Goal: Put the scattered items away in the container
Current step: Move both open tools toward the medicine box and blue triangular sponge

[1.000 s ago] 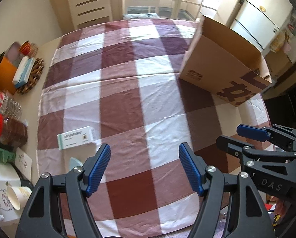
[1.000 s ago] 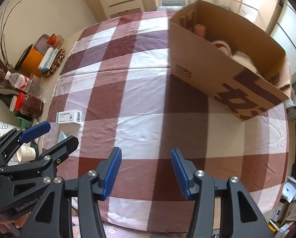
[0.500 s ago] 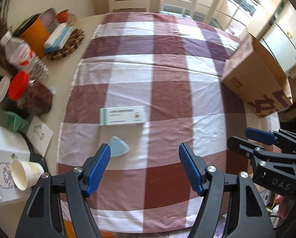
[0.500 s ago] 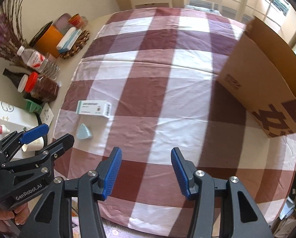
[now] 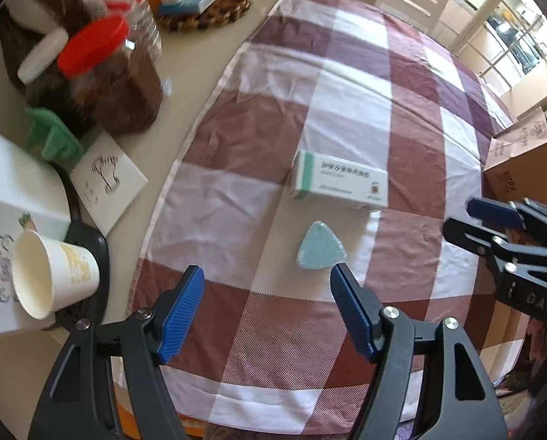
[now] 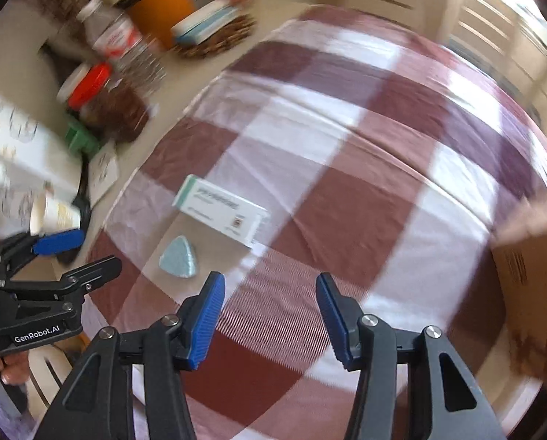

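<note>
A white and green medicine box (image 5: 341,184) (image 6: 222,211) lies flat on the checked cloth, with a small blue rounded triangle (image 5: 321,247) (image 6: 179,258) just in front of it. My left gripper (image 5: 268,311) hangs open above the cloth, the triangle close beyond its right pad, nothing between the pads. My right gripper (image 6: 268,317) is open too and empty, to the right of both items. The cardboard box (image 5: 522,161) (image 6: 533,286) stands at the right edge of both views. Each gripper shows in the other's view, at the side.
Along the table's left side stand a red-lidded jar (image 5: 108,80), a water bottle (image 6: 123,44), a green holder (image 5: 51,139), a paper cup (image 5: 50,275), cards and a woven mat with packets (image 5: 204,3). Chairs stand behind the table.
Both grippers have swung left across the table and come lower. The medicine box and blue triangle now sit near the middle of the views; the cardboard box has slid to the right edge.
</note>
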`<state>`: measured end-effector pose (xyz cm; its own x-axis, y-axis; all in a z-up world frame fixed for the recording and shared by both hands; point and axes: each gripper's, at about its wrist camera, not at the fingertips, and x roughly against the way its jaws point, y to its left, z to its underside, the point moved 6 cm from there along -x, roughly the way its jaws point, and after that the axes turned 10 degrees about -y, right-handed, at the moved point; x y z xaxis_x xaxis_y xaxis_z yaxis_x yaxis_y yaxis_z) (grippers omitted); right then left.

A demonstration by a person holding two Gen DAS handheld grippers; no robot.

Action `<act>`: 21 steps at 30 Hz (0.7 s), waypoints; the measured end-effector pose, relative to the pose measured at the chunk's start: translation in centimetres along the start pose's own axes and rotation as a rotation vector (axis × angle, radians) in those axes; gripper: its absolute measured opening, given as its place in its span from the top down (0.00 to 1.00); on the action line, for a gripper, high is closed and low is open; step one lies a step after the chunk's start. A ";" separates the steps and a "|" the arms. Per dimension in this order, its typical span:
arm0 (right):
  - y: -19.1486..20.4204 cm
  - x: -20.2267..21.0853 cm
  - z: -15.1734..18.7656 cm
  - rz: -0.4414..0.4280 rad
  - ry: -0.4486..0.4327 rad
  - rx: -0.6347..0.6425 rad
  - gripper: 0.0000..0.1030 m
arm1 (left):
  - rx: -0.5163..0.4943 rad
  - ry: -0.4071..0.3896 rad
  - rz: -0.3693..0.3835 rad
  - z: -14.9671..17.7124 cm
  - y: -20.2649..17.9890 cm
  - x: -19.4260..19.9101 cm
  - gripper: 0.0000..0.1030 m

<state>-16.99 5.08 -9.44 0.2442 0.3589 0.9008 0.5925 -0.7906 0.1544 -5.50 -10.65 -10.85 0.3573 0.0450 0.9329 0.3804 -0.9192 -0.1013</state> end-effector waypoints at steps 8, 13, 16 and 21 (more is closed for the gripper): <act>3.2 -5.3 -1.9 -0.115 0.078 0.316 0.48 | 0.004 0.044 0.057 1.0 -0.8 -2.0 0.30; 4.7 -7.1 -2.7 -0.157 0.079 0.448 0.44 | 0.026 0.059 0.062 1.0 -0.9 -2.8 0.30; 5.1 -8.4 -2.9 -0.177 0.103 0.468 0.44 | 0.037 0.062 0.066 0.8 -1.0 -3.2 0.30; 4.9 -10.1 -2.3 -0.155 0.119 0.495 0.44 | 0.025 0.065 0.096 0.5 -2.1 -4.0 0.30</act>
<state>-18.31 -3.60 -16.84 0.0530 0.3711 0.9271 0.9133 -0.3934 0.1053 -7.29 -8.76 -14.50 0.3377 -0.0686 0.9388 0.3688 -0.9080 -0.1990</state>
